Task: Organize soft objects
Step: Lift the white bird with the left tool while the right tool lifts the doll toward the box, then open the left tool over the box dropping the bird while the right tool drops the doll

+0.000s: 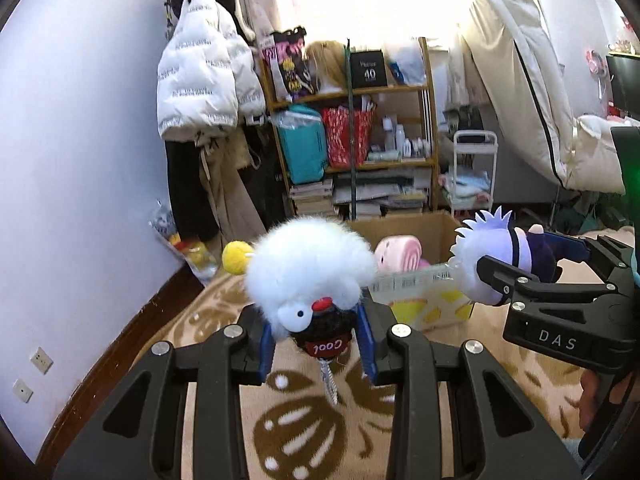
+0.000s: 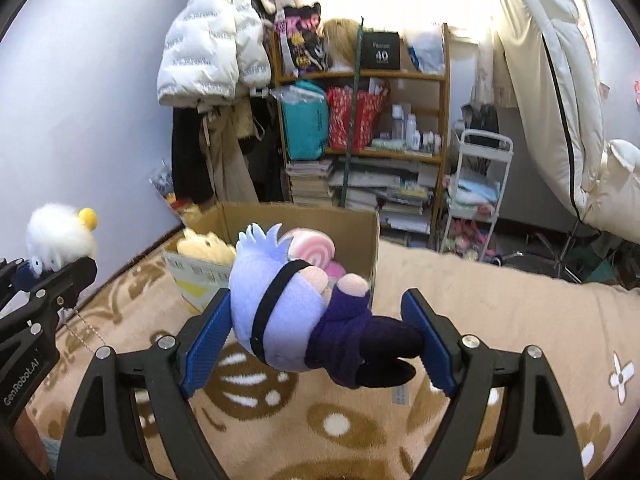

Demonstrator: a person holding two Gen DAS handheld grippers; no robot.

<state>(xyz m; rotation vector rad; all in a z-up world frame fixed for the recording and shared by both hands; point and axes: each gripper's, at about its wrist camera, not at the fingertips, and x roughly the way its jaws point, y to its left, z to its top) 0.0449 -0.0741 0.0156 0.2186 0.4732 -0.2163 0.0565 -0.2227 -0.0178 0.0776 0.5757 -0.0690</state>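
"Cool" on fluffy toy (image 1: 325, 345), "DAS" on right gripper (image 1: 557, 340)

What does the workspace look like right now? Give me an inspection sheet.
Surface: beige carpet with a brown leaf pattern.
Job's things: fluffy white plush and purple-haired doll, both held off the carpet; open cardboard box beyond them, holding a pink swirl plush and a cream plush.
Clutter: nothing seen on the carpet near the box.
Grippers: left gripper shut on the white plush; right gripper shut on the doll.
Cables: nothing seen.
Surroundings: crowded wooden shelf, white puffer jacket, white cart.
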